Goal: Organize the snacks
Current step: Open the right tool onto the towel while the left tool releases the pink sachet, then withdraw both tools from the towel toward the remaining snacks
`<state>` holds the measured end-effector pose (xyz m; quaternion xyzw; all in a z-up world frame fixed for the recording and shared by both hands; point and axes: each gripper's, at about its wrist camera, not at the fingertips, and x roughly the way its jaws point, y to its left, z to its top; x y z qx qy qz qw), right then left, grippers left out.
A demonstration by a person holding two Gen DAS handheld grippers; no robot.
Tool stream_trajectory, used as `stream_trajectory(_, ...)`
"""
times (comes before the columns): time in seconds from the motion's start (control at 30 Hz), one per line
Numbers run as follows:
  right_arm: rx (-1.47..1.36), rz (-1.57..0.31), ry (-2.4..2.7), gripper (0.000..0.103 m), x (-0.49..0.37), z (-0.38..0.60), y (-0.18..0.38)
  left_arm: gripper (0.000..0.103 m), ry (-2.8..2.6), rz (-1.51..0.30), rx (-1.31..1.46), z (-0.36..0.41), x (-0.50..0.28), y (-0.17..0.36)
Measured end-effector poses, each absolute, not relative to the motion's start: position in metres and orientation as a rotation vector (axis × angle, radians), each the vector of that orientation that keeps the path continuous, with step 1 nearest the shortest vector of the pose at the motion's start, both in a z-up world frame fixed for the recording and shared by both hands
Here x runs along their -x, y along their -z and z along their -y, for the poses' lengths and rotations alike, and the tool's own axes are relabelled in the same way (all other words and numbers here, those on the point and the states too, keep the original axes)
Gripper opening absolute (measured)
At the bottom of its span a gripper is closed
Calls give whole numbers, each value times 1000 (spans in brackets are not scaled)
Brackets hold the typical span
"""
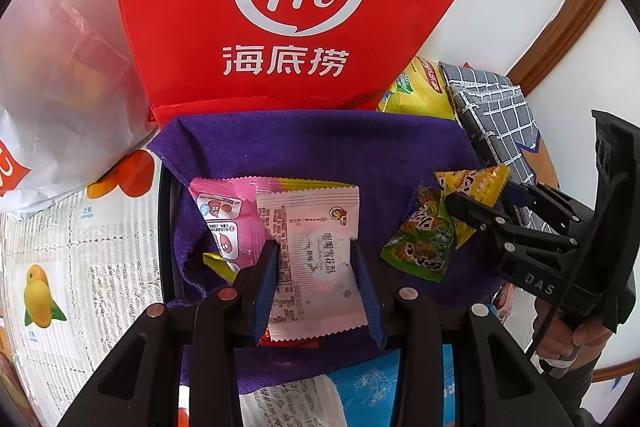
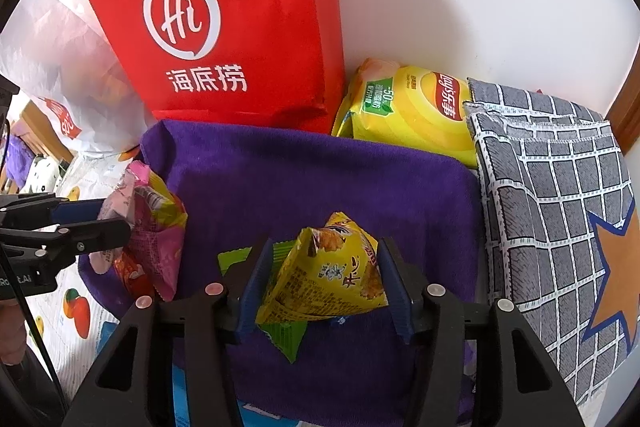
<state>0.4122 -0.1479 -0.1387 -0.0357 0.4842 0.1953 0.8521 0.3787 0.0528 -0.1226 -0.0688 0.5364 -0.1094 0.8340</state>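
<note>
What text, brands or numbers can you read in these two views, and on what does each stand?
"Hi" and "海底捞": red paper bag.
"乐事" and "-50%": yellow chip bag.
"DAS": body of the right gripper.
"雪花酥": pale pink packet in the left gripper.
Yellow triangular packet, green packet, fruit-print table cover: print too small or blurred to read.

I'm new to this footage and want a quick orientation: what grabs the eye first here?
The big red paper bag with its white round logo stands at the back, dominating both views. In front of it lies a purple towel scattered with snack packets. The left gripper has a pale pink packet between its jaws, while a yellow triangular packet sits between the jaws of the right gripper.
</note>
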Motion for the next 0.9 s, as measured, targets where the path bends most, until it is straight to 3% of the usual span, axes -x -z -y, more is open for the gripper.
stream_trajectory(0.13, 96, -999, -413, 66, -408, 145, 134, 37, 231, -1139, 143, -52, -379, 123)
stream_trajectory(0.5, 76, -952, -369, 67, -397, 154, 109, 37, 265, -1120, 164, -53, -373, 111)
stream_trajectory(0.53, 60, -937, -364, 68, -394, 157, 103, 38, 271, -1114, 165, -52, -372, 108)
stream_trajectory(0.63, 38, -911, -351, 69, -384, 163, 92, 54, 305, -1091, 186, -52, -367, 100)
stream_trajectory(0.9, -11, -885, -295, 70, -355, 191, 73, 55, 315, -1041, 177, -50, -355, 76)
